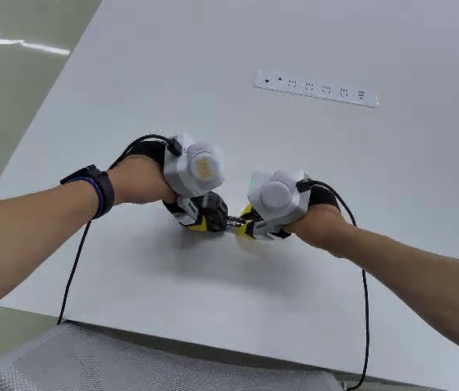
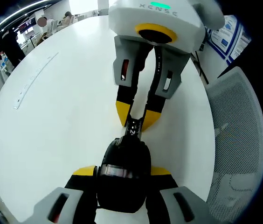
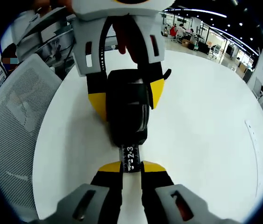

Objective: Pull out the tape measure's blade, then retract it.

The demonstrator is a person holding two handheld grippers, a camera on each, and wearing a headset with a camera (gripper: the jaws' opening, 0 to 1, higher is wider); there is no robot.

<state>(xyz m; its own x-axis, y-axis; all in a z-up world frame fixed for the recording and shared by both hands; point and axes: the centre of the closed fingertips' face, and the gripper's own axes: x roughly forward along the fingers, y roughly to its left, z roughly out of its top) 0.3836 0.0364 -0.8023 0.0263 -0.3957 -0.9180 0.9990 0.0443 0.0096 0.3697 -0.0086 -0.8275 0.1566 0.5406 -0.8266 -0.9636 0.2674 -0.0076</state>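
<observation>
- Right gripper [image 3: 130, 167] is clamped on the blade [image 3: 130, 156] at its end.
- Left gripper [image 2: 122, 171] clasps the tape measure [image 2: 123, 151] case, just beside.
- The short blade lies straight between them, parallel to the table's [image 1: 213, 81] near edge; pulling should go rightward.

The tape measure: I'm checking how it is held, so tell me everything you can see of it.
The tape measure has a black case, plastic by its look, clamped on both sides by the yellow-tipped jaws of the left gripper. A short stretch of its dark blade, with white numerals, is out and pinched at the end by the right gripper. It is low over the white table.
</observation>
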